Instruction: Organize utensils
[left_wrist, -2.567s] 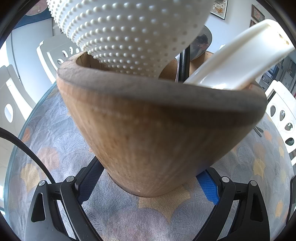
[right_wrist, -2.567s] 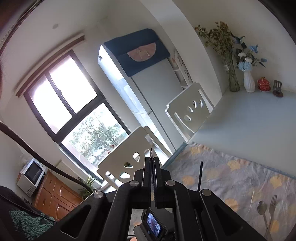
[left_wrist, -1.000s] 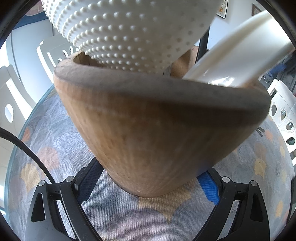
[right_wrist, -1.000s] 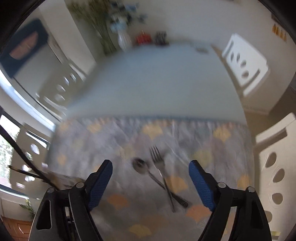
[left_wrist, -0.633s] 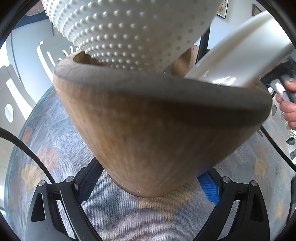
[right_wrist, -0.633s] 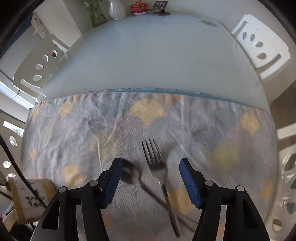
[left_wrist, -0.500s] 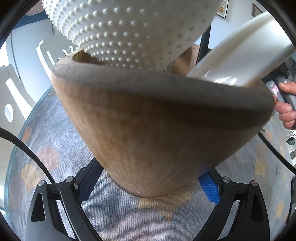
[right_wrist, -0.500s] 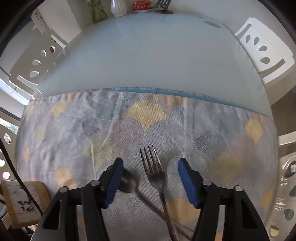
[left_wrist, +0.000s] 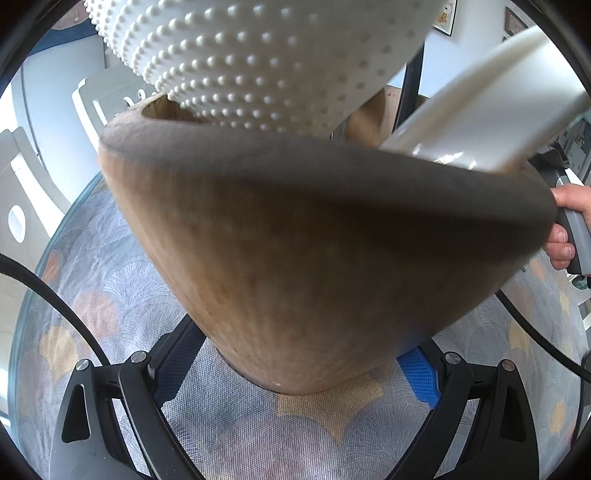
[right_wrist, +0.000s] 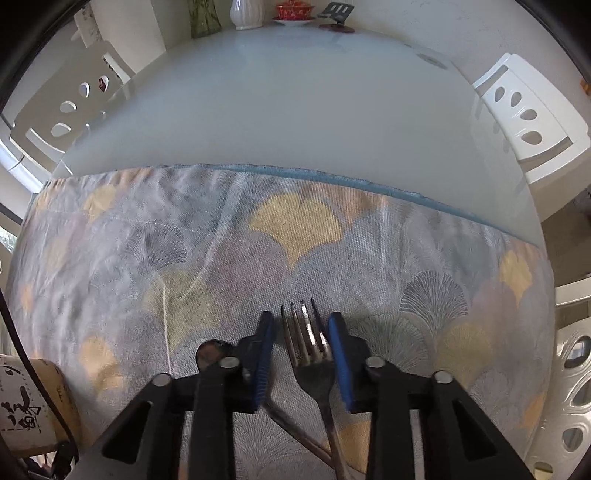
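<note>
In the left wrist view a brown wooden holder fills the frame, its base clamped between the blue pads of my left gripper. A white dotted utensil and a white handle stick out of it. In the right wrist view a steel fork lies on the patterned cloth, tines pointing away. My right gripper points down over it with the fork head between its jaws. They have just been closing, and a gap still shows on the left side. A spoon lies under the left finger.
A beige cylinder with black writing stands at the lower left. Bare glass tabletop lies beyond the cloth, with white chairs around it and vases at the far end. A hand on a grey grip shows right of the holder.
The right gripper has come down onto the cloth and its jaws have narrowed around the fork's head. The left gripper has kept the holder still. A hand has entered the left view's right edge.
</note>
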